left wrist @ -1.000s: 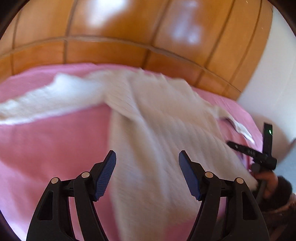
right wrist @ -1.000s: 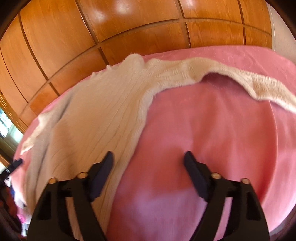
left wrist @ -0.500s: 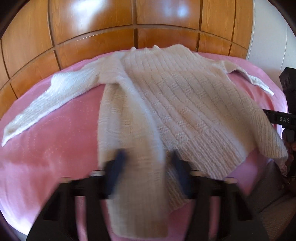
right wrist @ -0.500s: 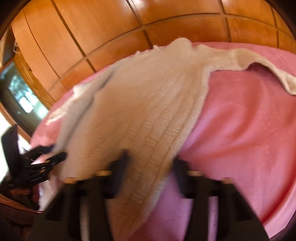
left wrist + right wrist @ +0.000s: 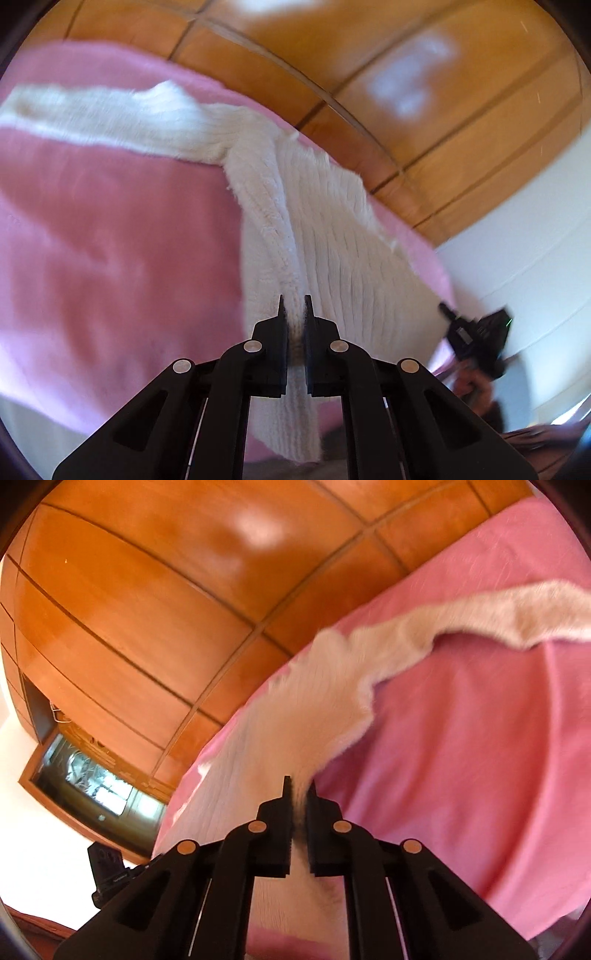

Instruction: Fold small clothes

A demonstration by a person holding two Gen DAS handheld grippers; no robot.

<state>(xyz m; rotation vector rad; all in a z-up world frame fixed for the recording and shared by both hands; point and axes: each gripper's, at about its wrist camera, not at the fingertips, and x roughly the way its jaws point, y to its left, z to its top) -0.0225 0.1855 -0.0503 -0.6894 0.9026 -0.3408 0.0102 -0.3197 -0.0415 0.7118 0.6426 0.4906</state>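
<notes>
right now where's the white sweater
The white knit sweater lies spread on the pink bedspread before the wooden wall panels, its near hem pinched by the left gripper and the right gripper.

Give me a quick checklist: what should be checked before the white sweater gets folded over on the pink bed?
1. Left gripper shut on the sweater: ok, knit is pinched between its jaws.
2. Right gripper shut on the sweater: ok, fabric sits between its jaws.
3. Both grips on the hem's corners: cannot tell, pictures are blurred.
4. Sleeve lying flat on the pink bedspread: ok in the left view.
5. Other sleeve spread out: ok.
6. Bedspread ahead free of other items: ok as far as visible.
</notes>
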